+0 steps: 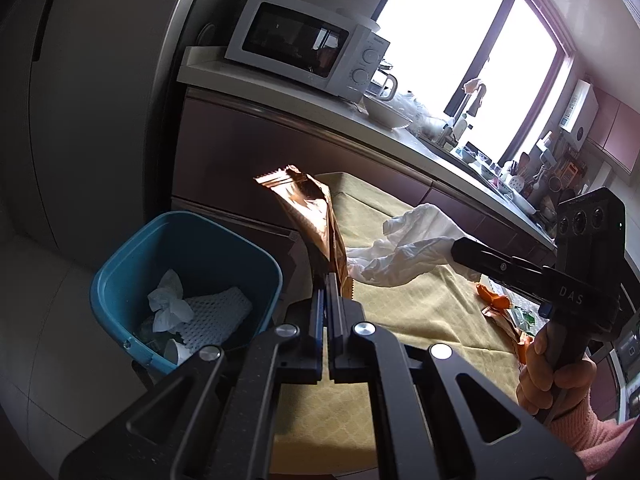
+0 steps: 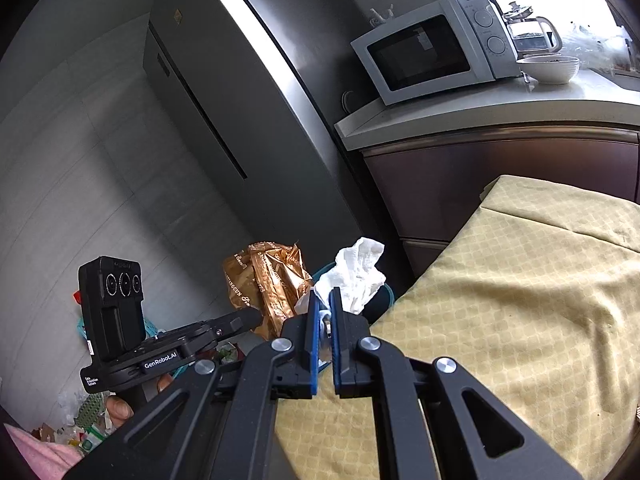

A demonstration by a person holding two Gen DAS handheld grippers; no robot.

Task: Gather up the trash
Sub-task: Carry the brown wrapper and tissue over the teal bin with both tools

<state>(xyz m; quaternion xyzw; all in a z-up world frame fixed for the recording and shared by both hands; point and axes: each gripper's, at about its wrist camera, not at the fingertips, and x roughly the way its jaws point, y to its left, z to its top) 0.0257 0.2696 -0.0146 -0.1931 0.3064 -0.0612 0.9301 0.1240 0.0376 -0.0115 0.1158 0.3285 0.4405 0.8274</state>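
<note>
My left gripper [image 1: 326, 280] is shut on a shiny copper snack wrapper [image 1: 312, 216], held upright just right of the blue trash bin [image 1: 116, 276]. The bin holds a crumpled tissue [image 1: 168, 304] and white foam netting [image 1: 216, 312]. My right gripper [image 2: 325, 300] is shut on a crumpled white paper towel [image 2: 356, 276], held near the left edge of the table's yellow cloth [image 2: 520, 288]. In the left wrist view the right gripper [image 1: 460, 248] holds the towel [image 1: 404, 244] over the cloth. In the right wrist view the left gripper [image 2: 250, 318] grips the wrapper [image 2: 268, 284].
More orange wrapper scraps [image 1: 496, 300] lie on the yellow cloth [image 1: 420, 300] near the right hand. A grey fridge [image 2: 224, 112] stands behind the bin. A counter with a white microwave [image 1: 304, 48] and a bowl [image 1: 388, 114] runs behind the table. Litter lies on the floor [image 2: 88, 416].
</note>
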